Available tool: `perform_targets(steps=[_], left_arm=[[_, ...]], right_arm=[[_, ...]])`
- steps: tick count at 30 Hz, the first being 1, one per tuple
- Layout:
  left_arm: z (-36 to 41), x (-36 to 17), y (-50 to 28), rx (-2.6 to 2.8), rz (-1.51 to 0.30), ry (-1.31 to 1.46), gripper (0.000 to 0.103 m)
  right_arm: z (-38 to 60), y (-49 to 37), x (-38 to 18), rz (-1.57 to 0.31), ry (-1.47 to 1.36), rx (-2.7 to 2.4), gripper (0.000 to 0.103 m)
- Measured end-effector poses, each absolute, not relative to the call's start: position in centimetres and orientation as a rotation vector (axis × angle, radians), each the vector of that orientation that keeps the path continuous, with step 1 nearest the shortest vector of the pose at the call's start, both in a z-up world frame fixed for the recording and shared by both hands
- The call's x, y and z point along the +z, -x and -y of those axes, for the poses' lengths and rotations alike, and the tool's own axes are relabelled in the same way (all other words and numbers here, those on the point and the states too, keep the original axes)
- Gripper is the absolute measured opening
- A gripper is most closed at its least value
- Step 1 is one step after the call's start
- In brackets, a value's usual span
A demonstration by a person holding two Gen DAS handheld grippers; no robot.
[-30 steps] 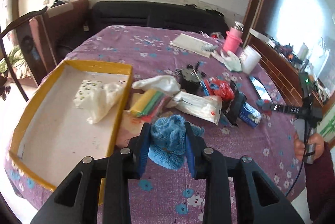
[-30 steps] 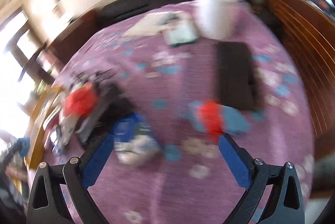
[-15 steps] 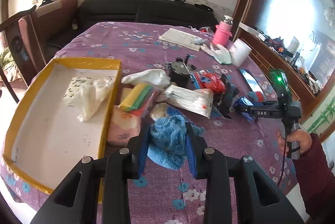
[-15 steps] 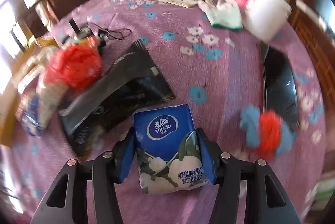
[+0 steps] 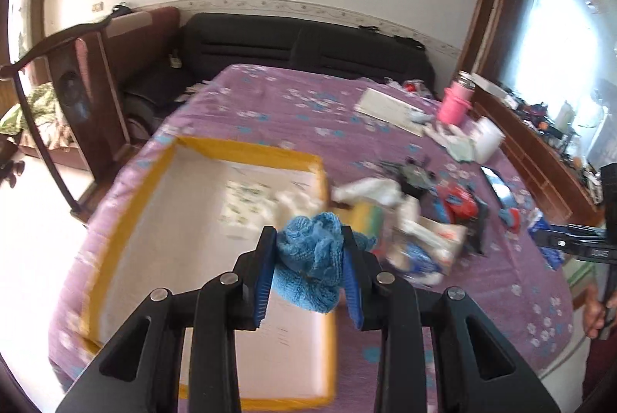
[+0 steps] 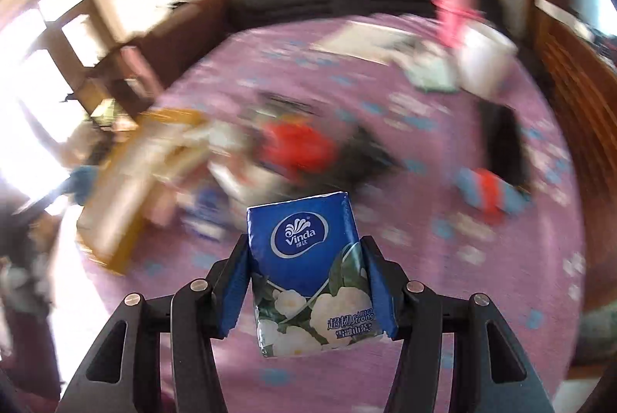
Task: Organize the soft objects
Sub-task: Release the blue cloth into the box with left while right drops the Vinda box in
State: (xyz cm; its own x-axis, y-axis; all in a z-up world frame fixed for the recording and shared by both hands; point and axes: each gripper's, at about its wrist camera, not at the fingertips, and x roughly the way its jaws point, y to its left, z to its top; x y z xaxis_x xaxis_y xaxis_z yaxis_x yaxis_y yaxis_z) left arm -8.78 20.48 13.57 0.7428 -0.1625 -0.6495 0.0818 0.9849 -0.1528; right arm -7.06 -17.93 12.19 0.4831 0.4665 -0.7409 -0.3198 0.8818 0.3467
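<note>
The left gripper [image 5: 308,266] is clamped on a bunched blue knitted cloth [image 5: 310,260]; a second ago it hung over the purple tablecloth near the clutter, and it now hangs over the near right part of the yellow-rimmed tray [image 5: 246,149], where a white patterned cloth [image 5: 250,206] lies further in. The right gripper [image 6: 304,282] stood wide and empty a second ago; its jaws have just been closing and now pinch a blue Vinda tissue pack [image 6: 308,266] by its two sides. The pack stands upright between the pads, lifted clear of the tablecloth [image 6: 443,239], with white flowers printed on its lower half. Beyond it the clutter and tray are blurred.
</note>
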Motion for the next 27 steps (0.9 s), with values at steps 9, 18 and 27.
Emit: perform_targets(steps=[9,18,27], left_arm=[[-31.3,9.3,-0.6,-0.072,-0.850,0.300,0.031],[-34.0,3.5,-8.4,-0.079,-0.918,0.395,0.037],[-35.2,3.6,-6.1,-0.071,-0.852,0.493,0.067]], right_arm=[[-1.3,0.1,11.3,-1.046,-0.207,0.806,0.060],[-15.0,-3.7,4.5,-1.212,0.040,0.739,0.060],[-15.1,-8.9,3.6,-1.126,0.127,0.494,0.062]])
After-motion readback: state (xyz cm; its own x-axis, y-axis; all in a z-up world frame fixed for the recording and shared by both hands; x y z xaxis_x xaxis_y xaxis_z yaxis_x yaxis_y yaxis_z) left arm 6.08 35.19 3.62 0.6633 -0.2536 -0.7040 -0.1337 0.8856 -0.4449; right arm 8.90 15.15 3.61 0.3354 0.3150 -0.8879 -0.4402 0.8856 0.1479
